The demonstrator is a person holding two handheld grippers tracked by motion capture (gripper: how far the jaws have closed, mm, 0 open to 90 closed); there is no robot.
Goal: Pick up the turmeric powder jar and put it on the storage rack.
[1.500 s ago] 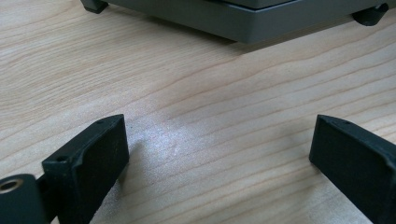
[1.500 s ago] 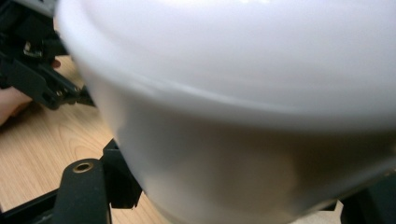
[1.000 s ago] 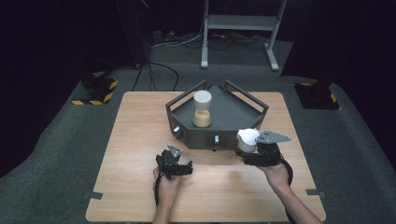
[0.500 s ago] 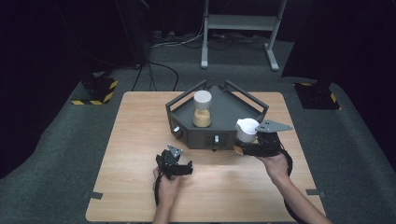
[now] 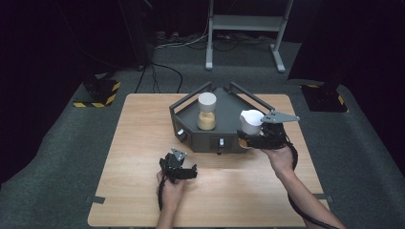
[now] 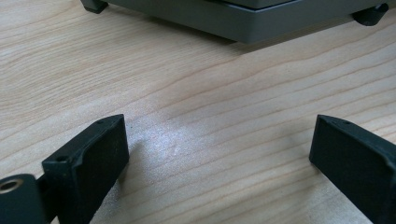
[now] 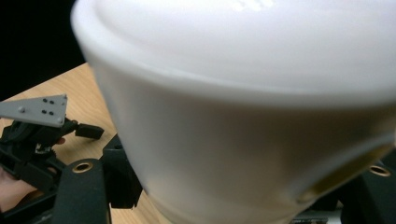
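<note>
On the table, the right gripper clamps a white cup, seemingly bound for the tray; the left gripper rests wide open, empty.

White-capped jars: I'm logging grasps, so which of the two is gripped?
The right jar, clamped in the right hand-held gripper; the other jar stands free on the grey tray.

Laboratory recording bay: black curtains are enclosing a wooden tabletop, hazard-striped floor blocks and cables lying behind.
</note>
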